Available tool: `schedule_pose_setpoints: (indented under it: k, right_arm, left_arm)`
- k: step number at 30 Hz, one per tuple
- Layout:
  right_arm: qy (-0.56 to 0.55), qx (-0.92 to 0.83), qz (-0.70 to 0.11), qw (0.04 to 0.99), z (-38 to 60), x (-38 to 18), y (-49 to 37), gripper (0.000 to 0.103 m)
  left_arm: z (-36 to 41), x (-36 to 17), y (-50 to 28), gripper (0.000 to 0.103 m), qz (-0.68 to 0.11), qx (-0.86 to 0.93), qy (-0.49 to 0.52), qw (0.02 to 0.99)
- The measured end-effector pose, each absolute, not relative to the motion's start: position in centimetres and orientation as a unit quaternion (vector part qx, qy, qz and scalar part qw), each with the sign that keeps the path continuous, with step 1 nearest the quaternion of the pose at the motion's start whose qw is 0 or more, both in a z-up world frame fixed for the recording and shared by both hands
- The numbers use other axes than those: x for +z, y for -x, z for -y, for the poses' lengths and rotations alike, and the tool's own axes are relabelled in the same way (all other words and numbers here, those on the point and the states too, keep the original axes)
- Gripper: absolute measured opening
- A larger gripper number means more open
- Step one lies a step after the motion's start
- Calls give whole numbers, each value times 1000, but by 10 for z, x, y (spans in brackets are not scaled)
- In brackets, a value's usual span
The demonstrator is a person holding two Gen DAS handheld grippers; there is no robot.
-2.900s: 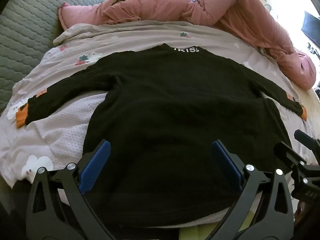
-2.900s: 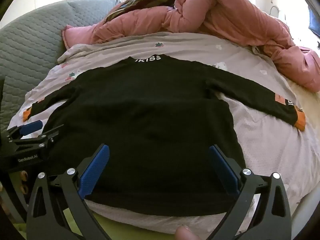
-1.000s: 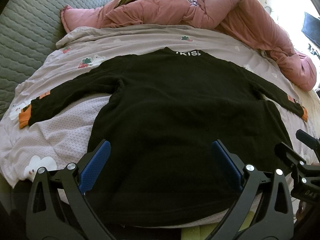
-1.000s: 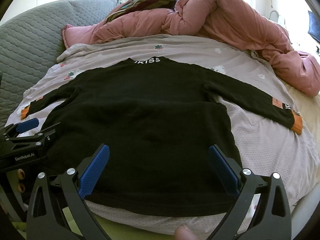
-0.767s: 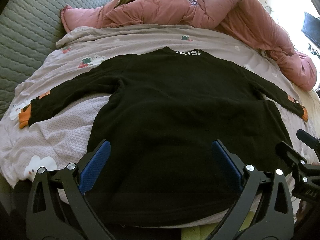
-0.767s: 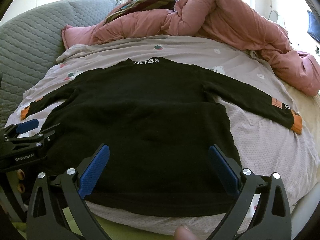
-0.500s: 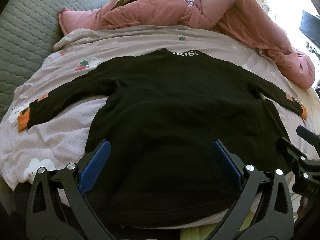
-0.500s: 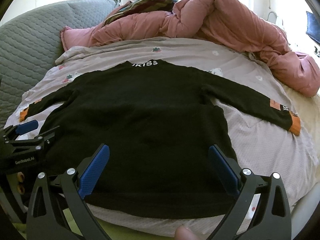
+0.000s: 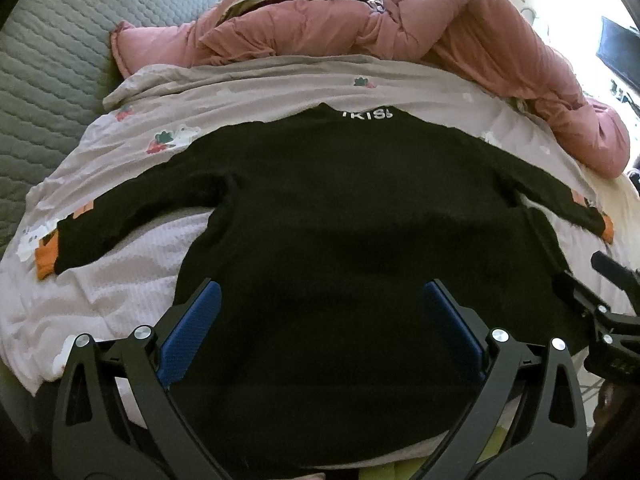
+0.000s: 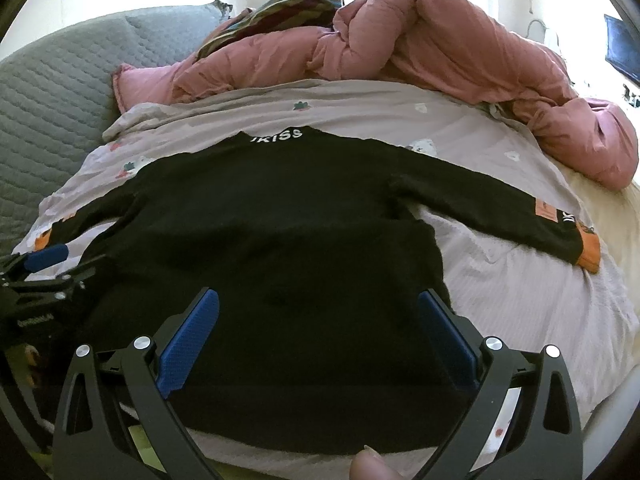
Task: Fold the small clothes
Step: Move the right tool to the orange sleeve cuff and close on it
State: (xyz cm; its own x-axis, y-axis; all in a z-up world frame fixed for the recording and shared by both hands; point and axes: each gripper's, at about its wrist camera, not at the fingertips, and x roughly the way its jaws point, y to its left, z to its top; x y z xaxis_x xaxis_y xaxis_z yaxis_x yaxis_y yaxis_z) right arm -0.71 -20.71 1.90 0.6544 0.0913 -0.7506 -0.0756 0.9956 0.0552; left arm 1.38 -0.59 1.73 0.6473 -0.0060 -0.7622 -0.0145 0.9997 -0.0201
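The left tongs (image 9: 320, 332) stand wide open with nothing between the blue pads, poised over the hem end of the black sweater (image 9: 340, 220). The right tongs (image 10: 318, 332) are equally wide open and empty, above the same hem, beside the left ones. The sweater lies flat on the bed sheet (image 10: 520, 300), collar with white lettering at the far end from the tongs, both sleeves spread out to the sides, each ending in an orange cuff (image 10: 590, 254). Beyond the sweater's collar a pink duvet (image 10: 440, 52) is heaped up, and a grey quilted headboard (image 9: 48, 64) stands past the sweater's left sleeve
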Motion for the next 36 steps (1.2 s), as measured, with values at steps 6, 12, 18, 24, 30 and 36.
schedule_pose_setpoints:
  k: [6, 12, 18, 24, 30, 36]
  right_arm:
    - [-22, 50, -413, 909, 216, 18, -2, 99]
    - [-29, 38, -404, 914, 230, 21, -12, 99]
    - [-52, 21, -394, 917, 257, 26, -24, 99]
    - [-59, -16, -384, 921, 284, 28, -36, 99]
    - [-73, -54, -374, 923, 319, 31, -47, 99]
    - [-98, -83, -371, 920, 352, 31, -57, 99]
  left_arm:
    - [8, 30, -25, 95, -414, 0, 11, 910]
    - [18, 38, -39, 95, -417, -9, 9, 909]
    - [33, 46, -59, 95, -416, -20, 4, 909]
    - [53, 49, -83, 95, -417, -29, -3, 908]
    - [65, 58, -104, 95, -413, -33, -4, 910]
    - [76, 59, -129, 95, -409, -25, -8, 912]
